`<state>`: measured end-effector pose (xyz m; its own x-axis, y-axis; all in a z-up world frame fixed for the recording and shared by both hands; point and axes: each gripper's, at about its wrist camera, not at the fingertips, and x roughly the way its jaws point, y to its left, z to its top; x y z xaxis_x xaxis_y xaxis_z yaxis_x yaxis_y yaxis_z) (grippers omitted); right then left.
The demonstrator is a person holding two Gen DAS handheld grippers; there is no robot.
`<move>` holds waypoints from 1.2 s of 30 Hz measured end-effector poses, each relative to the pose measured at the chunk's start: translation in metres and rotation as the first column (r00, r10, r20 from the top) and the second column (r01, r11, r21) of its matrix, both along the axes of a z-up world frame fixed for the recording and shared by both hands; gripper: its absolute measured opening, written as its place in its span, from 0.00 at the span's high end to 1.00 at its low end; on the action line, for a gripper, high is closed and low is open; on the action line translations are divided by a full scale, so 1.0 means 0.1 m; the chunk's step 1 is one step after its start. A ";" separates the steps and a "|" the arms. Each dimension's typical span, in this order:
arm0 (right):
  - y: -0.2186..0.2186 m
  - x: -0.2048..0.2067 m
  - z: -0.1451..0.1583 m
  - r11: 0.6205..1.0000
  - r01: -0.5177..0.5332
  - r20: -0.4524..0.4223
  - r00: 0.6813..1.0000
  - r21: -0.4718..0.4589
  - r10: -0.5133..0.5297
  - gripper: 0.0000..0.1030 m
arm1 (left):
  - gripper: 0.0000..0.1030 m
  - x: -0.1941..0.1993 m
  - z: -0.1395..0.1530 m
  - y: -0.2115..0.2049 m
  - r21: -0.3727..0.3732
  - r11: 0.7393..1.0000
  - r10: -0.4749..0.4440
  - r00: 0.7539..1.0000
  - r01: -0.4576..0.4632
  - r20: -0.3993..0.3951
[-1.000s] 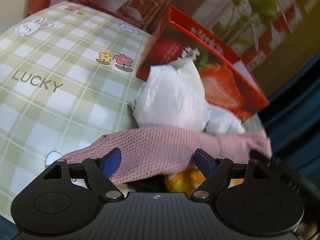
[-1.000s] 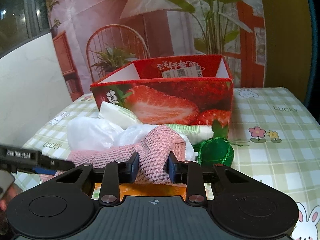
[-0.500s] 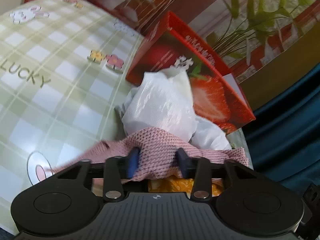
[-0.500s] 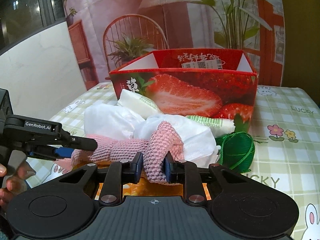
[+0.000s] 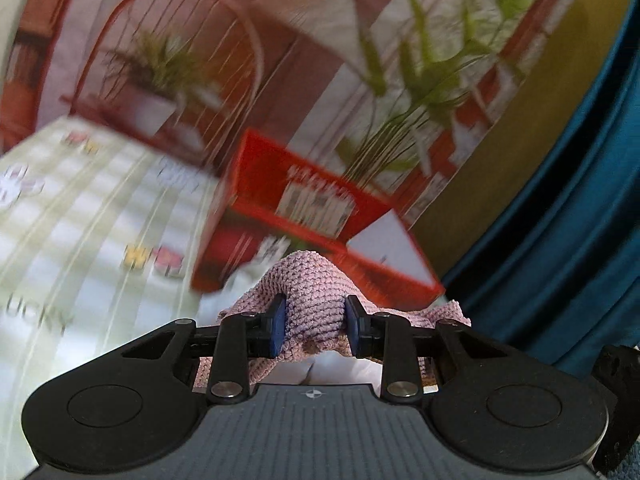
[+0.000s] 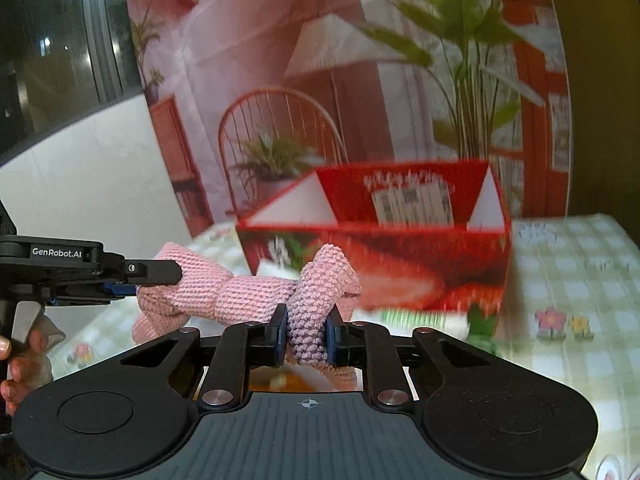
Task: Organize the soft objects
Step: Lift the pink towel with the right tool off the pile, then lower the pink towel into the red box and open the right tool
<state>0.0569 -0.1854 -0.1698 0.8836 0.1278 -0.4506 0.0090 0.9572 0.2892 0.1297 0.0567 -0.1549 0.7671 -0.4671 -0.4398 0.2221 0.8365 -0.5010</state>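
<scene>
— Where's the pink knitted cloth now?

— Up off the counter, strung between both tools, just in front of the red strawberry box.

— How should they carry it in?

— I'd keep both ends level, hold it loosely taut, and clear the box rim before lowering.

— And the grips?

— The right gripper has its jaws narrow, pinching a bunched fold. The left gripper jaws sit a little wider, clamped on the other end.

Pink knitted cloth, red strawberry-print box, green-and-white checked tablecloth, black tongs with blue pads
</scene>
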 end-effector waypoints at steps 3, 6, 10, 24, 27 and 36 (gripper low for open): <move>-0.10 0.11 0.18 1.000 0.003 0.038 0.999 -0.019 -0.002 0.83 | 0.69 0.15 0.19 -0.03 -0.002 1.000 -0.019 0.999 0.020 0.033; -0.25 0.27 0.33 1.000 0.007 0.060 0.998 -0.011 -0.007 0.83 | 0.68 0.34 0.36 -0.12 0.028 0.999 -0.032 0.997 0.030 0.065; -0.43 0.56 0.46 0.999 0.019 0.074 0.997 -0.031 -0.017 0.83 | 0.66 0.64 0.51 -0.27 0.078 0.996 -0.043 0.995 0.036 0.090; -0.83 1.52 0.18 0.998 0.039 -0.065 0.997 -0.056 -0.043 0.83 | 0.64 1.67 0.26 -0.64 0.284 0.956 -0.074 0.997 0.075 -0.016; -0.89 1.62 0.05 0.997 0.045 -0.113 0.992 -0.056 -0.051 0.83 | 0.64 1.79 0.15 -0.68 0.300 0.948 -0.091 0.994 0.103 -0.053; -0.99 1.73 -0.17 0.995 0.065 -0.184 0.980 -0.072 -0.077 0.79 | 0.60 1.98 -0.11 -0.74 0.260 0.952 -0.135 0.983 0.163 -0.122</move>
<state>0.2294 -0.2847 -0.1865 0.7890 0.0329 -0.6135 0.1256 0.9689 0.2133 0.3278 -0.0176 -0.1663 0.6422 -0.4269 -0.6367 0.3143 0.9042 -0.2892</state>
